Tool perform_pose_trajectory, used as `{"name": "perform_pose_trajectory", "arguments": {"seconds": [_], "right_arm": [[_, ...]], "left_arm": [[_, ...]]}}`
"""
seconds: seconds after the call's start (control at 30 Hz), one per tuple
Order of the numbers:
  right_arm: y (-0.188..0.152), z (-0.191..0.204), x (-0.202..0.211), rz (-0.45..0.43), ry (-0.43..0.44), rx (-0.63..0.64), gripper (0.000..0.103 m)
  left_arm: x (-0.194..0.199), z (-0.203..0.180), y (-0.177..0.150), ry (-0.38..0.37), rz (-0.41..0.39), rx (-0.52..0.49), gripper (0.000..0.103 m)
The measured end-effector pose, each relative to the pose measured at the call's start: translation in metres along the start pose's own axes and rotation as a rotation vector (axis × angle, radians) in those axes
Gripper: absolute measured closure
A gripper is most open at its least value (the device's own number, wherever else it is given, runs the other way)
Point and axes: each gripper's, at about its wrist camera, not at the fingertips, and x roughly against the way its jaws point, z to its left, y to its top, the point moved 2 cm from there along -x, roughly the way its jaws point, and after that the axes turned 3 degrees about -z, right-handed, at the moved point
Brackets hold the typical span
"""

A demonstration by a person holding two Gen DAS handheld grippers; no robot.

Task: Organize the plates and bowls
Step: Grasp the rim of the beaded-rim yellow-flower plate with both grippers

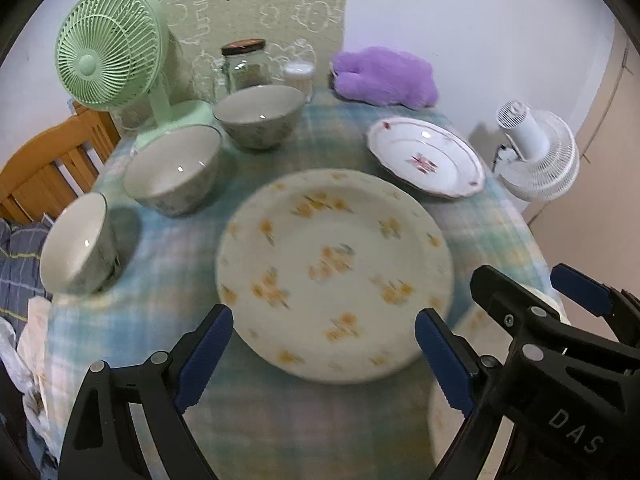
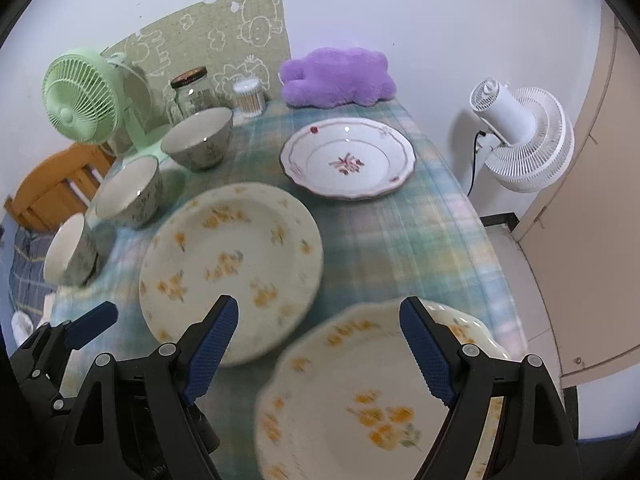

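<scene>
A cream plate with yellow flowers (image 1: 334, 274) (image 2: 230, 270) lies mid-table. My left gripper (image 1: 324, 354) is open and empty, its fingers on either side of the plate's near rim. A second yellow-flowered plate (image 2: 360, 396) lies at the near right. My right gripper (image 2: 320, 344) is open and empty above its far rim; it also shows in the left wrist view (image 1: 540, 292). A white plate with red flowers (image 1: 426, 158) (image 2: 348, 158) lies farther back. Three grey bowls (image 1: 258, 116) (image 1: 174, 170) (image 1: 76, 242) stand in a row at the left.
A green desk fan (image 1: 108, 48), a glass jar (image 1: 246, 64), a cotton-swab tub (image 2: 250, 96) and a purple plush (image 1: 384, 76) stand along the back. A white fan (image 2: 524, 140) stands beyond the right edge. A wooden chair (image 1: 48, 168) is at the left.
</scene>
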Motion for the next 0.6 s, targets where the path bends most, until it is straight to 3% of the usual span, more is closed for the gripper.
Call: {"name": "perform_pose_trajectory", "arguments": {"seconds": [0.27,0.6], "right_arm": [[0.035,0.025,-0.04,-0.008,-0.036,-0.019,0.018],[0.055,0.027,-0.112,0.079,-0.015,0.02,0.018]], "left_arm": [[-0.04,0.024,0.034,0.05,-0.008,0.01,0.01],[-0.098,0.036,0.042,0.113,0.074,0.043,0.01]]}}
